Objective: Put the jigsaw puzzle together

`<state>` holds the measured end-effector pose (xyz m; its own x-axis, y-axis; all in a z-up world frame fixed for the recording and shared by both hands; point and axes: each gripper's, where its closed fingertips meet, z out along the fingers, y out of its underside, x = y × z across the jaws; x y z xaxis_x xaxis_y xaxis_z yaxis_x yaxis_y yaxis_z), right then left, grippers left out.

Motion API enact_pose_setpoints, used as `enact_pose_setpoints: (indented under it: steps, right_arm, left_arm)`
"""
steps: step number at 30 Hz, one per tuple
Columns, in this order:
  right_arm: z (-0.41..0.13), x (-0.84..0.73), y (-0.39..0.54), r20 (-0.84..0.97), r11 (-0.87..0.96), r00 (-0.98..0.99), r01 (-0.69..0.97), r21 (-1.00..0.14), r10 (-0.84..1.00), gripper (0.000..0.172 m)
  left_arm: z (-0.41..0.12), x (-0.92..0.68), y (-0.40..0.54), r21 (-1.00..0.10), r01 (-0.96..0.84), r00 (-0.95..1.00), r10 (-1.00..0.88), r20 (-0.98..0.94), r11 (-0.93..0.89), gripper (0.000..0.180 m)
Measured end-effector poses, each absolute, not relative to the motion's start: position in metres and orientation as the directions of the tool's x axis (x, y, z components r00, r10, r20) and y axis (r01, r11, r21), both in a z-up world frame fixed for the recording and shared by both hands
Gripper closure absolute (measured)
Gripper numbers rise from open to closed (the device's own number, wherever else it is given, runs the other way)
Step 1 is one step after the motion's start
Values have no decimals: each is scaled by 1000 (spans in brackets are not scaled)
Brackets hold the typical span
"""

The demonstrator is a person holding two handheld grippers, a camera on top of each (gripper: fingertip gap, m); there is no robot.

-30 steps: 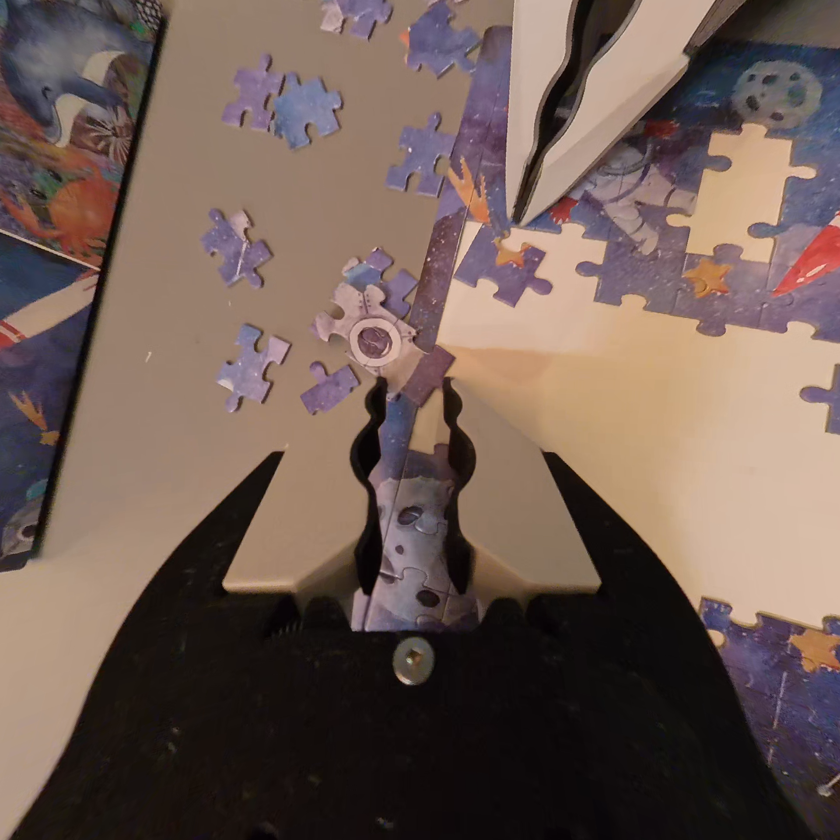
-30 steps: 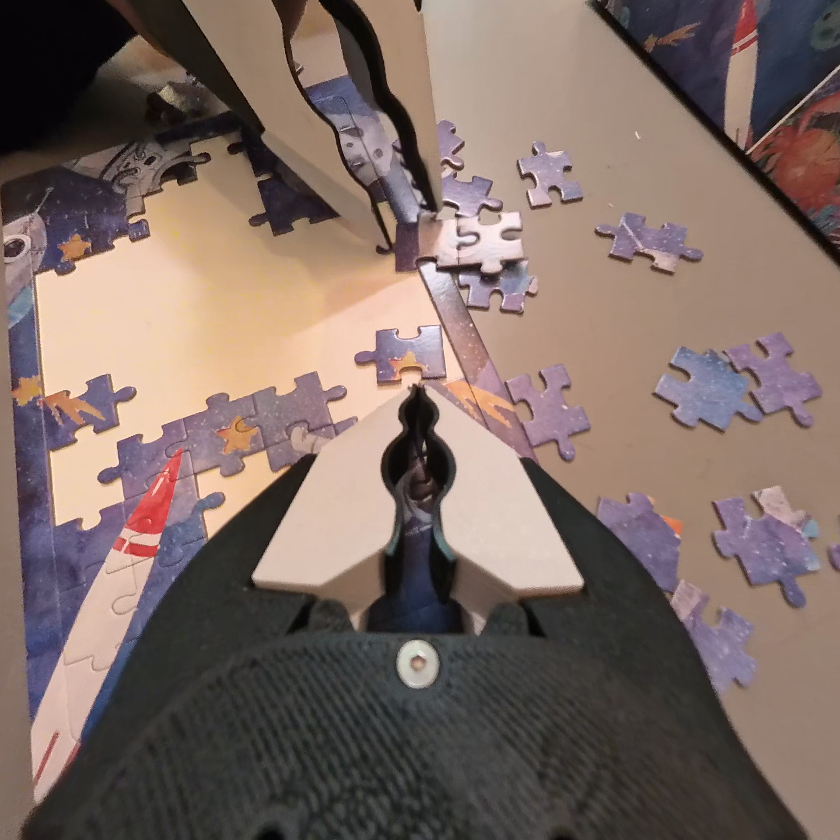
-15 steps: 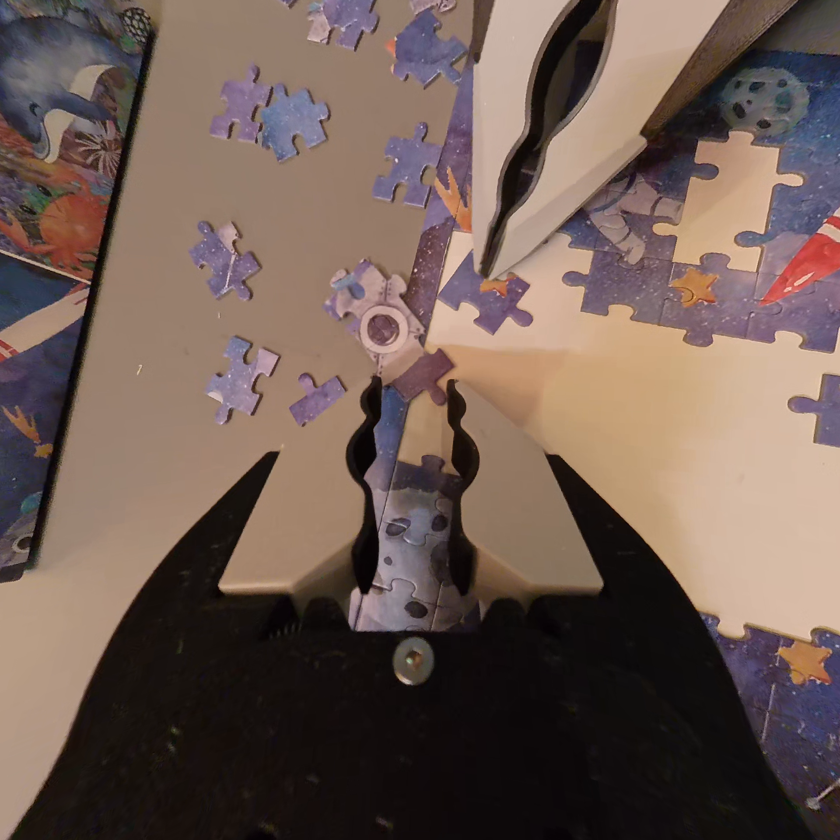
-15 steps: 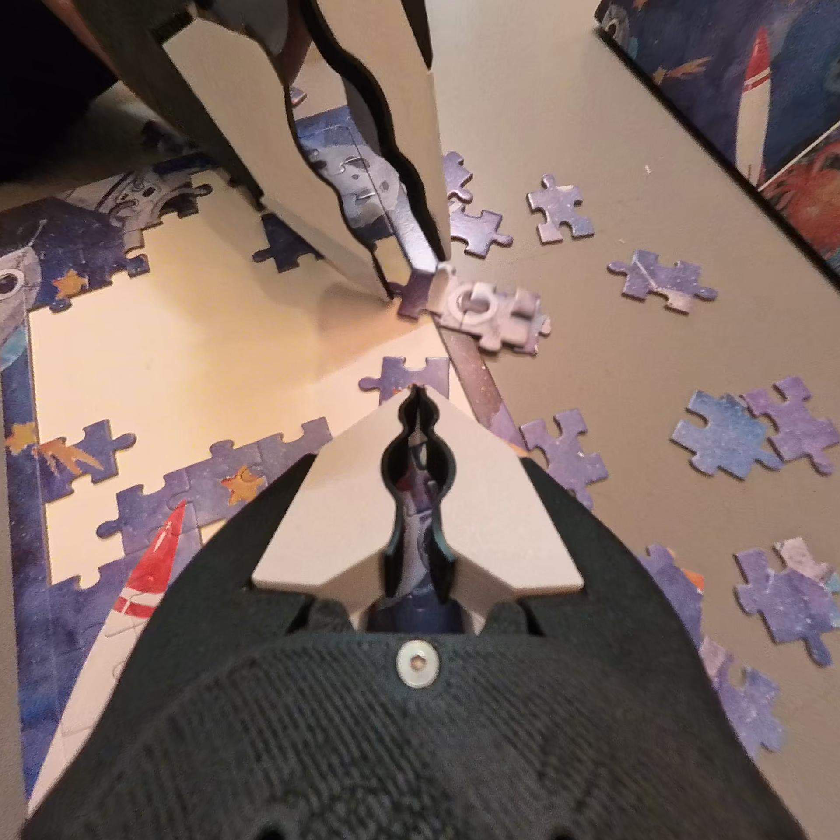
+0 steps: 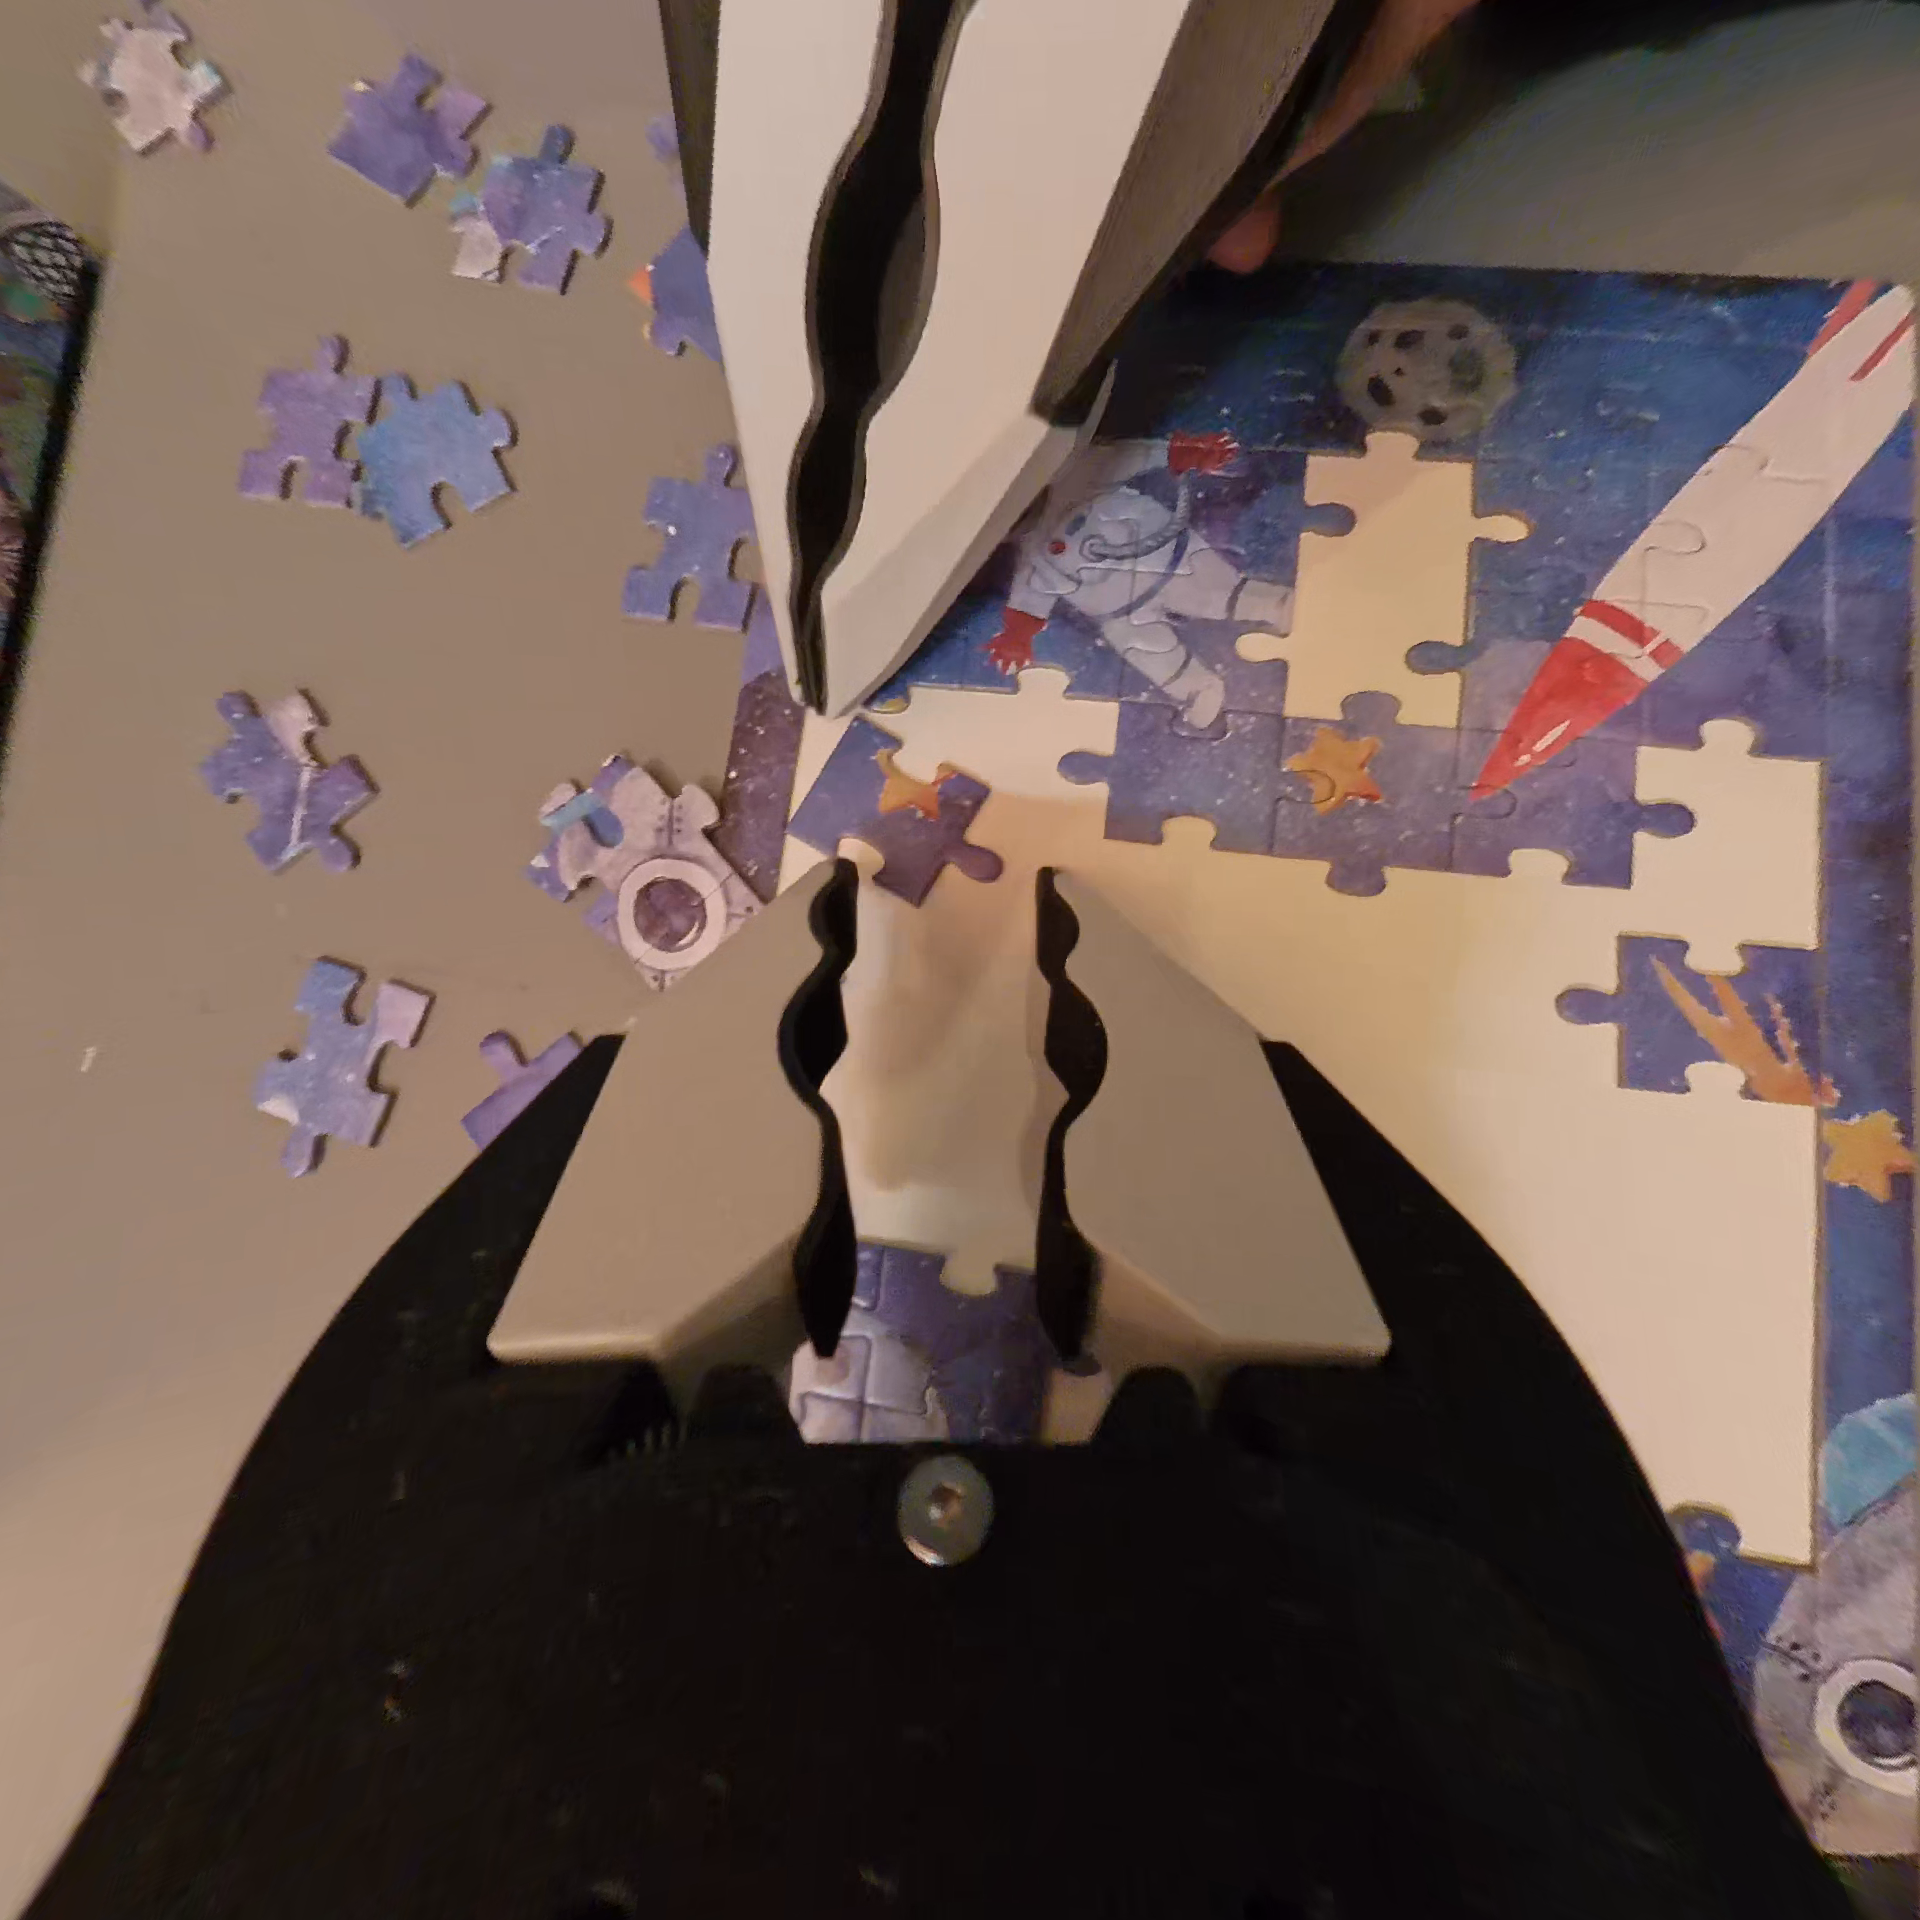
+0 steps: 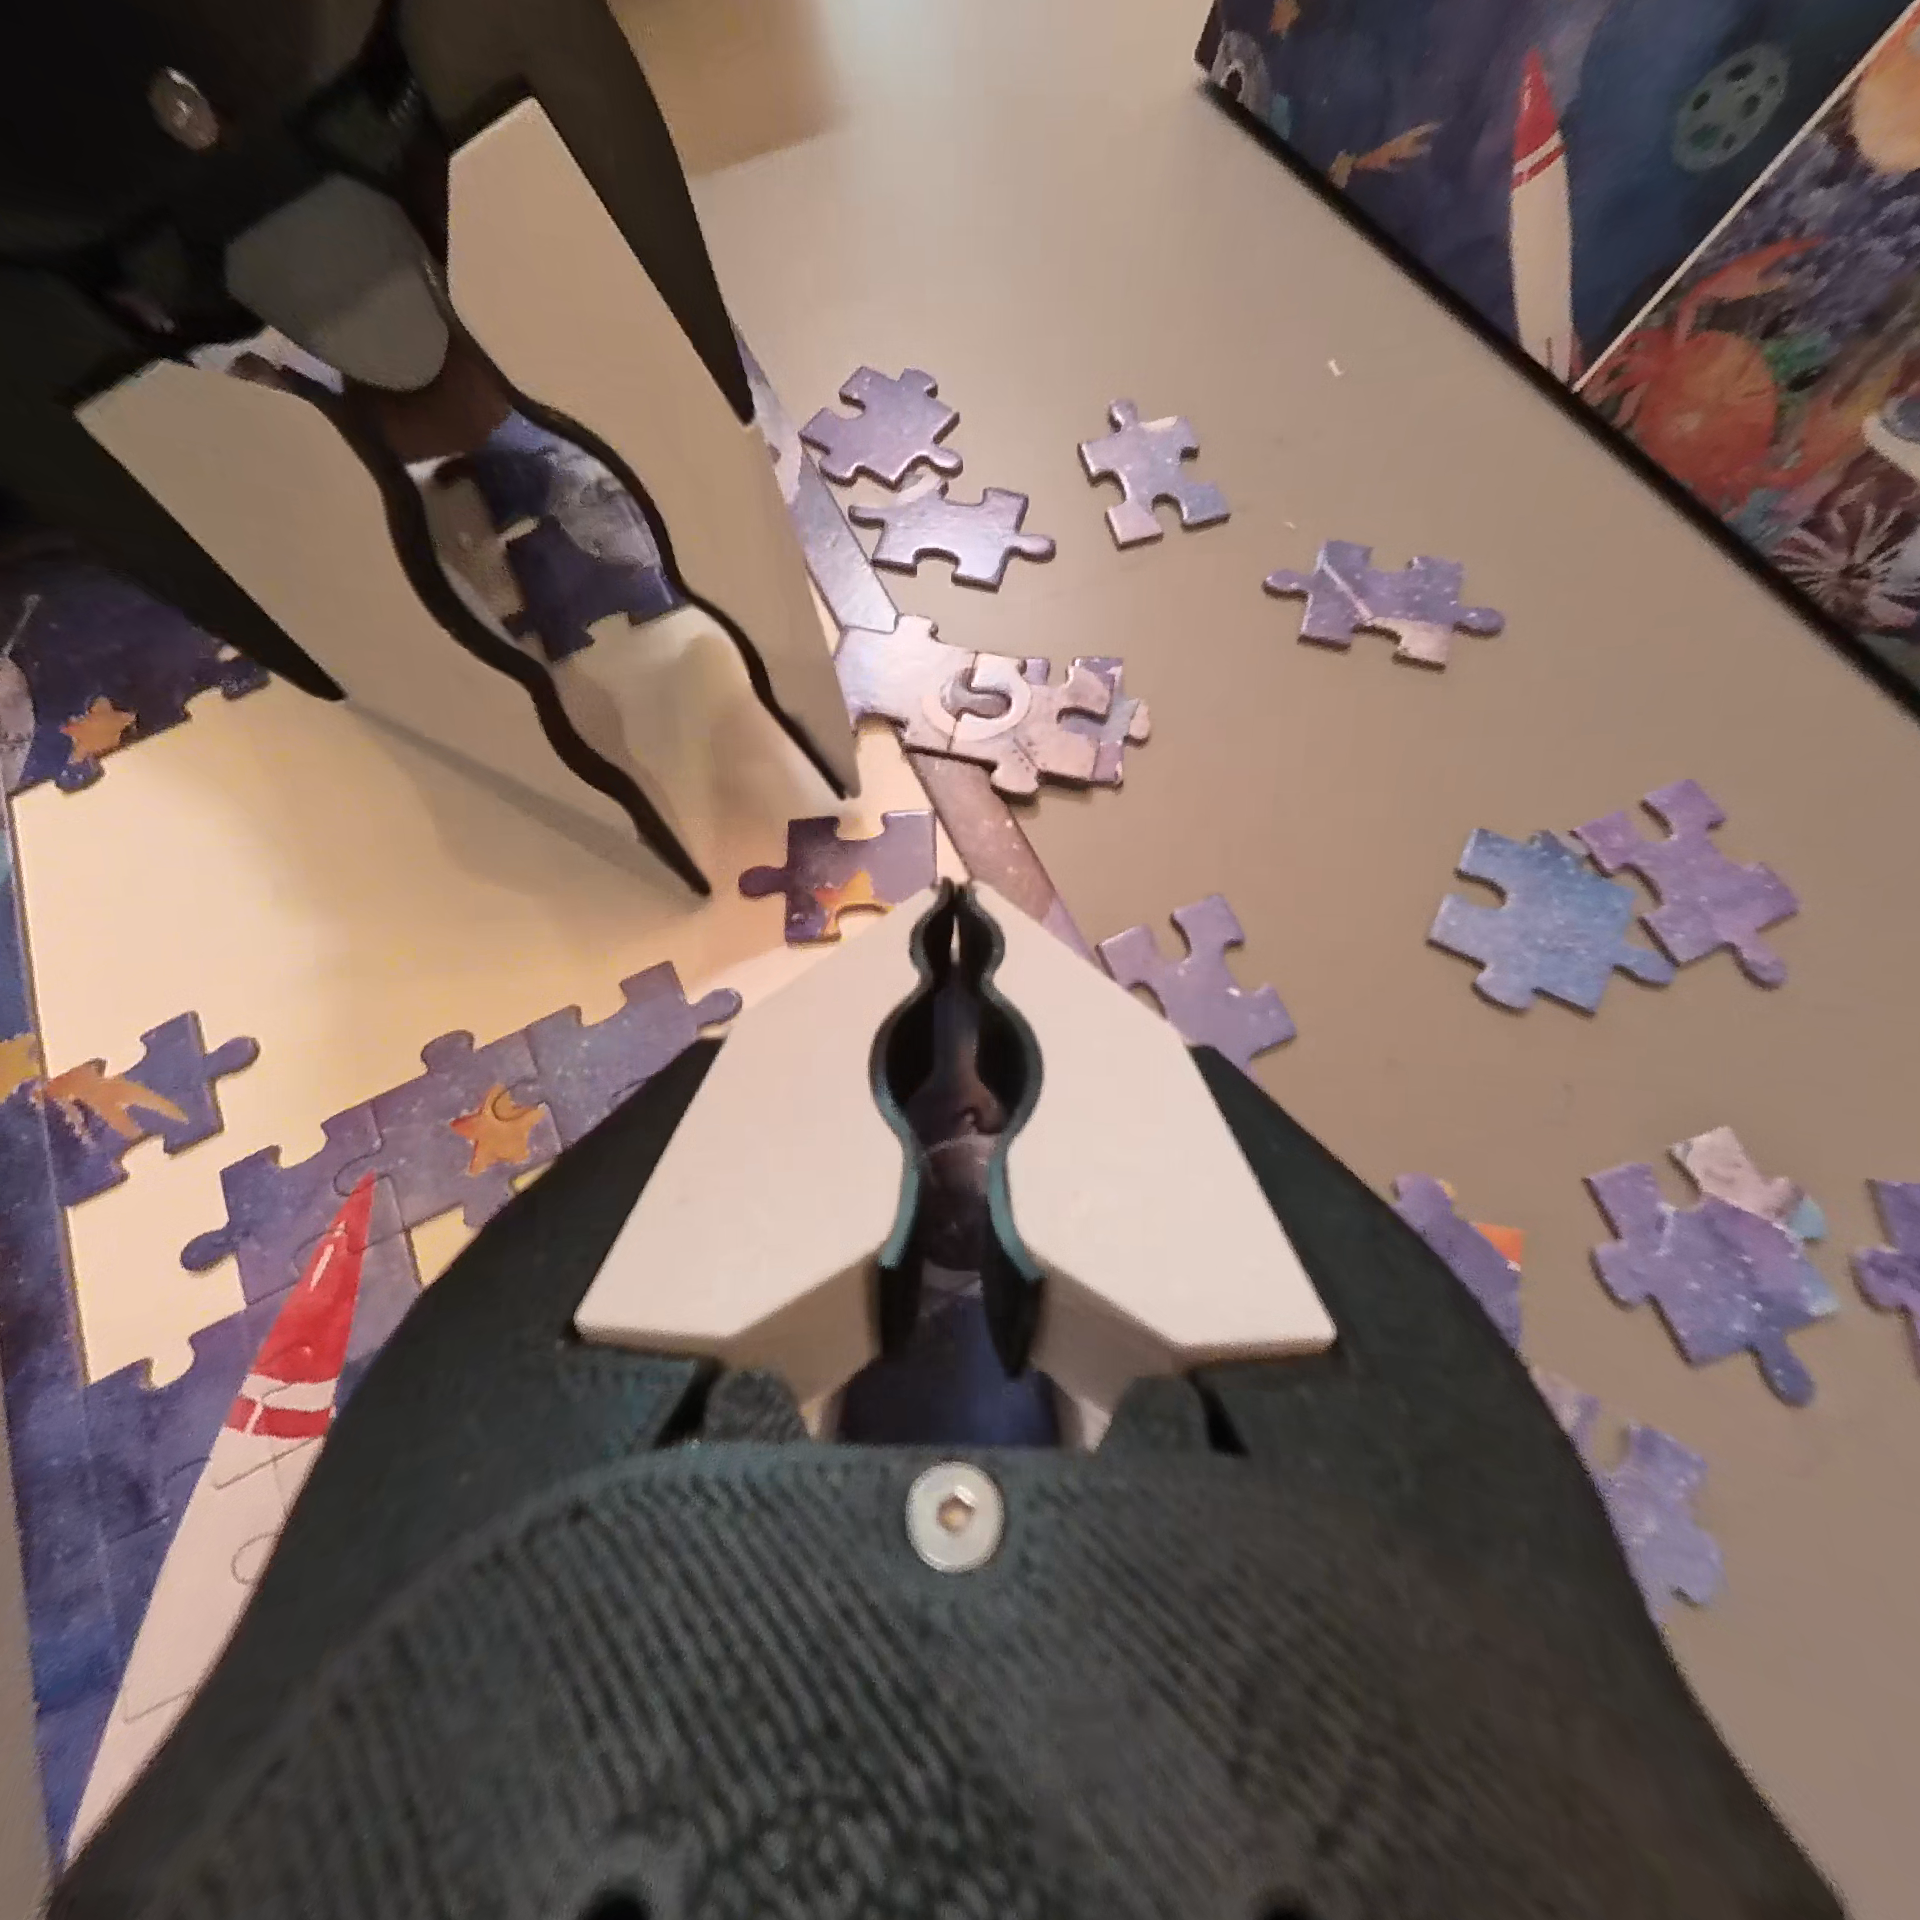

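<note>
Left gripper stands open over the bare cream floor of the puzzle tray, with nothing between its fingers. Just ahead of its left fingertip lies a loose star piece, dark blue-purple with an orange star, flat on the tray floor and askew, close to the tray's left border; whether the fingertip touches it cannot be told. Left of that fingertip, a pale grey porthole piece lies partly on the border and partly on the bench.

Right gripper is closed, its tips together and nothing visibly held. It hangs over the same tray corner, its tips just above the far edge of the star piece. Ahead of it and to its left stand the open fingers of the left gripper.

Beyond the star piece the puzzle is partly assembled: an astronaut, a red-nosed white rocket, a grey moon. Loose blue-purple pieces are scattered on the bench to the left gripper's left.
</note>
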<state>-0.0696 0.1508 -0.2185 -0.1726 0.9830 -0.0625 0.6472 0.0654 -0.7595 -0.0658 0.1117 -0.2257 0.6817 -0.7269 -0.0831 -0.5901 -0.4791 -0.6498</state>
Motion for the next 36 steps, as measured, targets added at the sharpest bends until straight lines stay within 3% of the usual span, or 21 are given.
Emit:
enact_pose_setpoints:
  steps: [20,36]
  right_arm:
    - [-214,-69,151,-77,55,-178,635,-771,981,172]
    - [-213,-66,154,-49,75,-174,637,-767,984,172]
  left_arm:
    - [-228,-64,115,-656,-551,714,-699,-50,-516,143]
    - [-229,-73,117,-619,-575,733,-673,-99,-535,167]
